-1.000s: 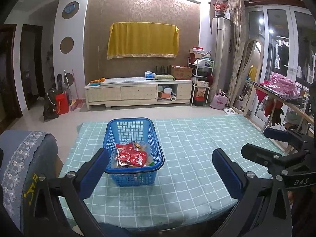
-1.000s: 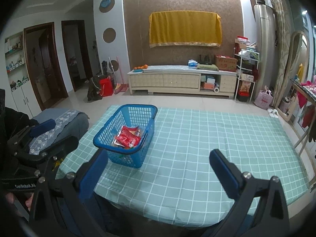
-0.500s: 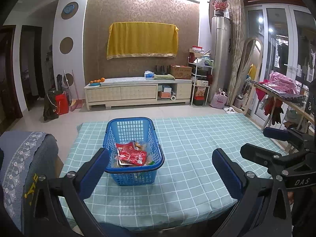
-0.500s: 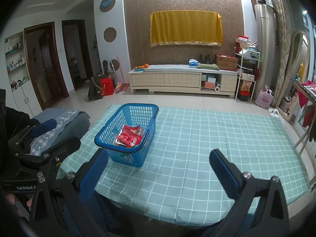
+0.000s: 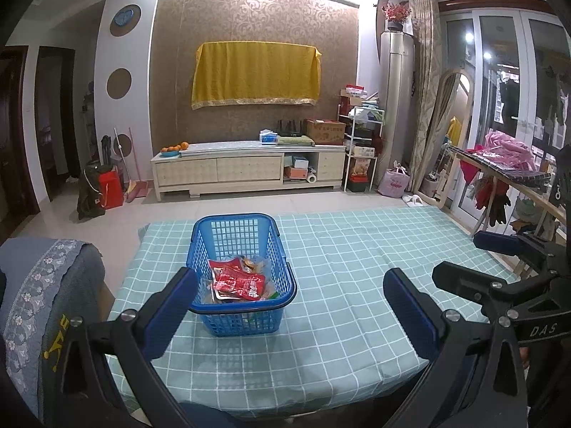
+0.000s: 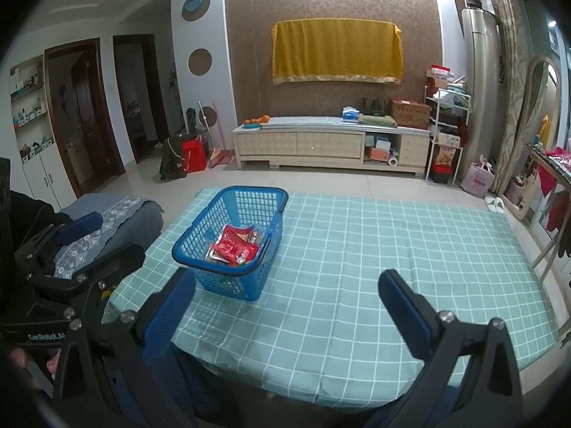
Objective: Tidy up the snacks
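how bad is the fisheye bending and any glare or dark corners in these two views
Left wrist view: black vignette in every corner, the glass doors bow outward, bright ceiling glow at top, the blue basket and snack packets sharp. Right wrist view: same dark corners, the doorframe curves, the checked tablecloth grid warps, no strong glare on it.

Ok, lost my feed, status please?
Both tools open, empty. Red snack packets inside blue plastic basket on green checked tablecloth. Nothing in the way.

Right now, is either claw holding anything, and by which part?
Nothing is held. The left claw and right claw are both open and empty above the table; the snacks lie in the basket.
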Available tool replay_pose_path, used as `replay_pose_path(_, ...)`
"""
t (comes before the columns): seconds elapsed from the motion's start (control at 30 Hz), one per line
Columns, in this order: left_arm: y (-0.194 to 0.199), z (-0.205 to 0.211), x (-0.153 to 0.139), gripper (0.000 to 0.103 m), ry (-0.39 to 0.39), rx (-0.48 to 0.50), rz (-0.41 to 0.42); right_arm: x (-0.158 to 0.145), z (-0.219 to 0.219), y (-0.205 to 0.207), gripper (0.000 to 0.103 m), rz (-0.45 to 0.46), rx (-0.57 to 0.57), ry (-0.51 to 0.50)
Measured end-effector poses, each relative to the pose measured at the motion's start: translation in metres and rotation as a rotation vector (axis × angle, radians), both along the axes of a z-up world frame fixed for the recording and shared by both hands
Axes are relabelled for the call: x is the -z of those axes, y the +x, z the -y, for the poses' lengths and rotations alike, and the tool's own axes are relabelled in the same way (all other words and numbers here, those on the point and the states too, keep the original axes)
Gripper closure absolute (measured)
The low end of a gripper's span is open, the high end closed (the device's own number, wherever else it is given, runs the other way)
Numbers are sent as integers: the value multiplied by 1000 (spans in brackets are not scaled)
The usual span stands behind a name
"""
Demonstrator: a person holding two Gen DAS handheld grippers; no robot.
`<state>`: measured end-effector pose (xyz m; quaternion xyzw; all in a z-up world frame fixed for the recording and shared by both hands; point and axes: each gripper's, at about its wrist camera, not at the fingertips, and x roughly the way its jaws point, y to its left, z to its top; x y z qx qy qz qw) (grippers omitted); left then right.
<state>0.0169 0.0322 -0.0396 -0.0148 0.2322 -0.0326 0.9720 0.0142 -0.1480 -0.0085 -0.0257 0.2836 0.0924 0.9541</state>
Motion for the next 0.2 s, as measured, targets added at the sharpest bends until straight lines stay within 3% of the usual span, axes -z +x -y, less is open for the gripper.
replay_pose_path(0.2,1,-1,1,0,-2,3,-2,0,0,-1,0,-7,0,3)
